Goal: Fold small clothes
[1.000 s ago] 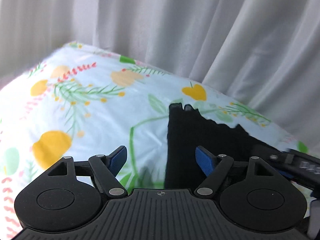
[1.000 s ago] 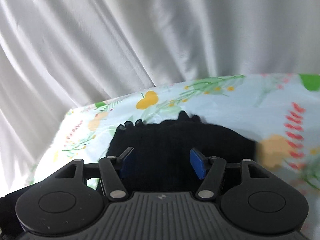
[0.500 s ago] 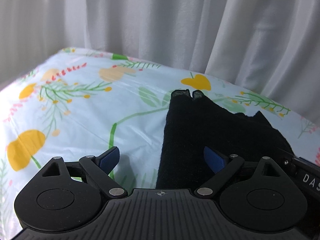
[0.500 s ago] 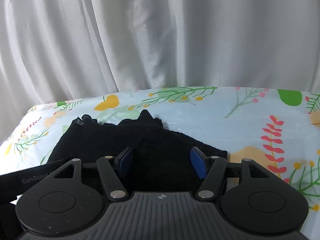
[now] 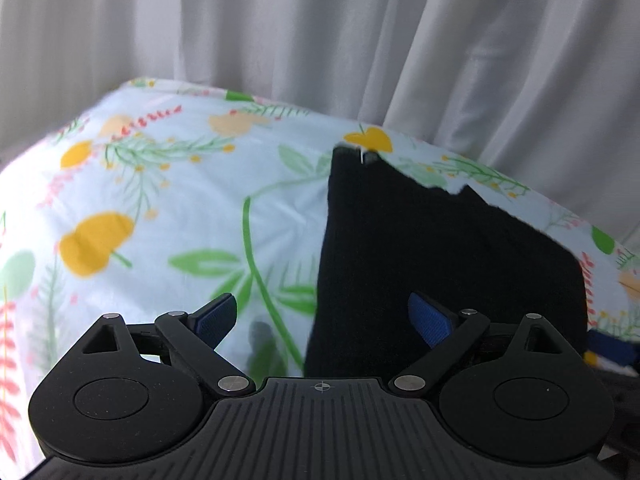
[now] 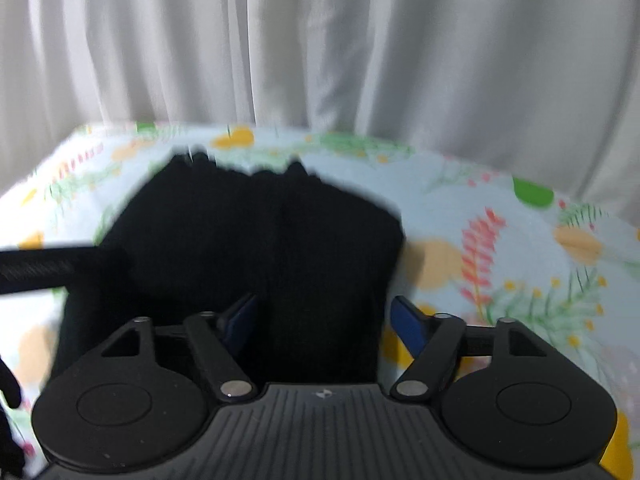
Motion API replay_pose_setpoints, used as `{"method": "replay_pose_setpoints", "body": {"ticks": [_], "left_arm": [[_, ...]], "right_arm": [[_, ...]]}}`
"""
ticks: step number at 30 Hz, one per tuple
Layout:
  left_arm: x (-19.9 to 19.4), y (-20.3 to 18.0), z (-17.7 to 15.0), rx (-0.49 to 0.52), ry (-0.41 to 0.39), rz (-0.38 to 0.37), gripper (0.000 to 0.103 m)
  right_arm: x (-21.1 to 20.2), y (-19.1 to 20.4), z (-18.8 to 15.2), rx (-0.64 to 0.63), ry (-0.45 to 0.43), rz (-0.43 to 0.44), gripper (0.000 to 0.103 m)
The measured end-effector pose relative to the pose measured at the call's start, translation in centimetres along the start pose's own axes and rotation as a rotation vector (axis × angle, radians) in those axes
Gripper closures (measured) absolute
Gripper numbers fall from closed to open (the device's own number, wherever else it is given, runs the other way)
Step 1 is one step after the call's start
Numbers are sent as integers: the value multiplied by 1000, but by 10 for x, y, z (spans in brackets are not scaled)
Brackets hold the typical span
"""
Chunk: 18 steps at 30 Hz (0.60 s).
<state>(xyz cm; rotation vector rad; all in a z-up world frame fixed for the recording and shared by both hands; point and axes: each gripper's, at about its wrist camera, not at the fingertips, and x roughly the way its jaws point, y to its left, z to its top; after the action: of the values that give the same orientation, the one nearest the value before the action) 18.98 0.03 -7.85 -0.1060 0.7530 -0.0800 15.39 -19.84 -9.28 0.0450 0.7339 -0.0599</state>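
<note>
A small black knitted garment (image 5: 440,248) lies flat on a table covered with a floral cloth (image 5: 180,208). In the left wrist view it fills the middle right. My left gripper (image 5: 324,318) is open and empty, straddling the garment's left edge. In the right wrist view the garment (image 6: 260,240) lies ahead and to the left. My right gripper (image 6: 324,318) is open and empty, over the garment's near right part. The left gripper's black body (image 6: 40,268) shows at the left edge of the right wrist view.
White curtains (image 5: 320,40) hang right behind the table's far edge. The floral cloth (image 6: 500,260) extends to the right of the garment and to its left. The table's corners fall away at the far left and far right.
Both grippers have stayed open. Both views have shifted and the garment now sits closer and larger in the right wrist view, which is blurred by motion.
</note>
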Motion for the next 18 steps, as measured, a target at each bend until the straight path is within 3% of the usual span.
{"method": "replay_pose_setpoints", "body": {"ticks": [2,6,12,18], "left_arm": [[-1,-4,-3,35,-8,15,6],[-14,-15,-1,149,-2,38,6],[-55,-8,-35,233,137,42,6],[-94,6,-78,344,224,131,5]], "right_arm": [[2,-4,-4,13,8,2,20],[-4,-4,2,34,58,-12,19],[-44,12,-20,15,193,-37,17],[-87,25,-67,22,337,-43,5]]}}
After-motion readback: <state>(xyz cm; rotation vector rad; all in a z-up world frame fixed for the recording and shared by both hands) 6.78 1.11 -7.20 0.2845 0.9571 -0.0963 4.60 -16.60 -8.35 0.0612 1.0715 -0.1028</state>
